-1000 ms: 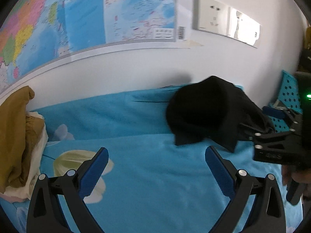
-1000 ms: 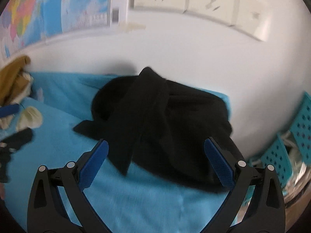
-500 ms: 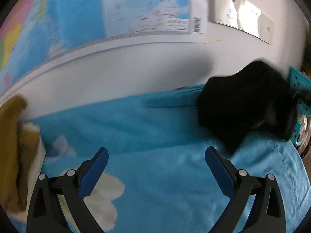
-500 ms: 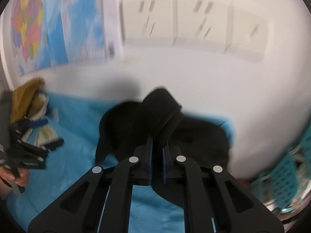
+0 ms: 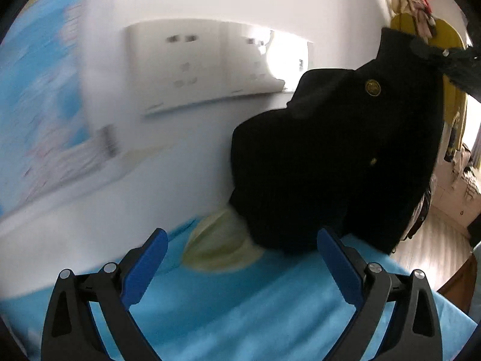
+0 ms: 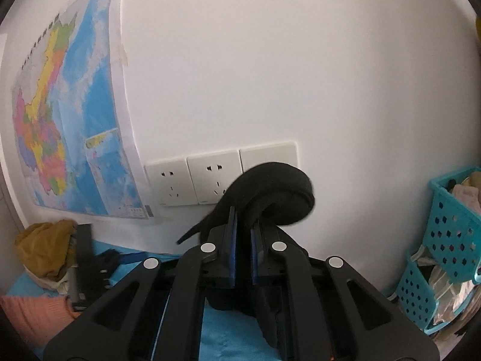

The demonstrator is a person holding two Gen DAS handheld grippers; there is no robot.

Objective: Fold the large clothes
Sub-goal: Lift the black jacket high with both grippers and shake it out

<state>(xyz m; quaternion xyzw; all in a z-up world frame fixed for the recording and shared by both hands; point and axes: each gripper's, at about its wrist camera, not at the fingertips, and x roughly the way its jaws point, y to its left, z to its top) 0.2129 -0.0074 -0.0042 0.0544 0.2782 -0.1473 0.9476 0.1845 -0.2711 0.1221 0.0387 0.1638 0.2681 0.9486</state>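
**One black garment lifted above the bed by the right claw**

One black garment (image 5: 336, 162), bearing two small gold buttons, hangs above the blue bedsheet (image 5: 240, 310), its lower edge near the sheet; two claws are present; the right claw (image 6: 243, 240) is pinched tight on a fold of the garment, cloth bulging over its tips; the left claw (image 5: 240, 267) stands wide apart, holding and touching nothing; three wall sockets (image 6: 192, 180), one map (image 6: 66, 114), two teal baskets (image 6: 451, 210) and one mustard cloth pile (image 6: 45, 246) surround.
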